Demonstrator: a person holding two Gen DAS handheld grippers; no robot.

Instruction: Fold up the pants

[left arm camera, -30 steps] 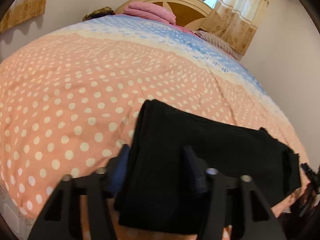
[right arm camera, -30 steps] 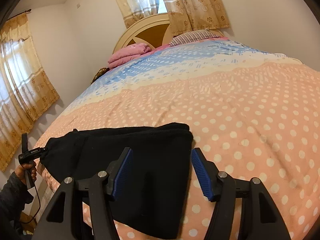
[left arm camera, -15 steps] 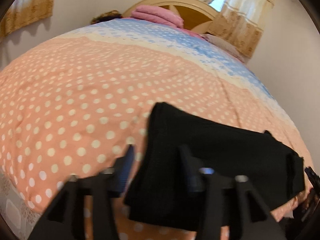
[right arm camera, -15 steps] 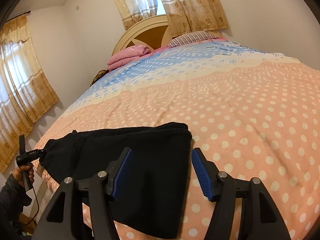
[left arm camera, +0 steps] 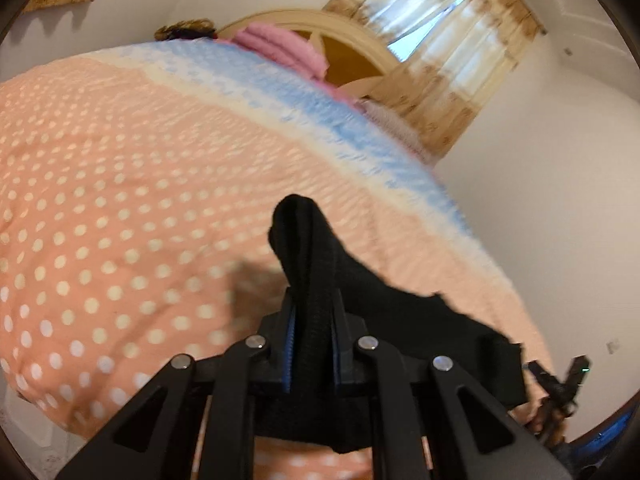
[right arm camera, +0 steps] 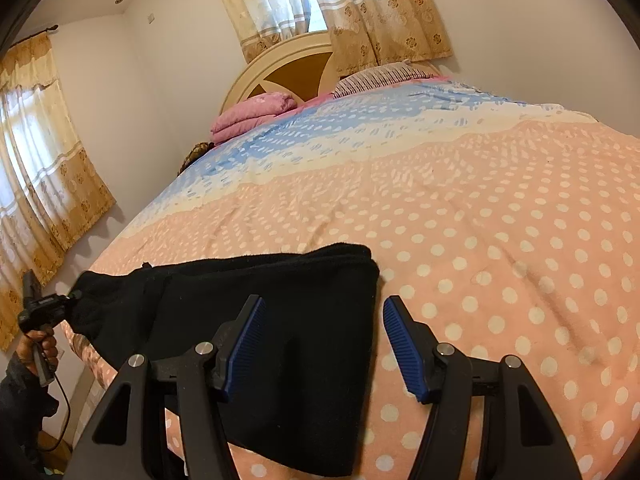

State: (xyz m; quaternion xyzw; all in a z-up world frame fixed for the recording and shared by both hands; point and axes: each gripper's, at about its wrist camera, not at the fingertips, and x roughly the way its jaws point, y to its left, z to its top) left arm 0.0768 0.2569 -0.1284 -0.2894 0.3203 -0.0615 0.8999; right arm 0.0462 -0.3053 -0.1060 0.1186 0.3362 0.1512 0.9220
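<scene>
Black pants (right arm camera: 240,280) lie folded in a long band across the near edge of the bed. In the left wrist view my left gripper (left arm camera: 314,308) is closing, and its blue pads press on the left end of the pants (left arm camera: 304,236). That end stands bunched and lifted off the cover. From the right wrist view, the left gripper (right arm camera: 74,296) shows at the far left, holding that end. My right gripper (right arm camera: 325,302) is open and hangs over the right end. The pants' right edge lies between its fingers, untouched.
The bed cover (right arm camera: 480,220) is peach with white dots, turning cream and blue toward the headboard (right arm camera: 296,64). A folded pink blanket (right arm camera: 256,110) and a striped pillow (right arm camera: 380,76) lie there. A person's hand (right arm camera: 40,344) grips the left tool. Walls and curtains surround the bed.
My left gripper has shut on the left end of the pants and lifted it, with the view tilting up. The right gripper has stayed still and open.
</scene>
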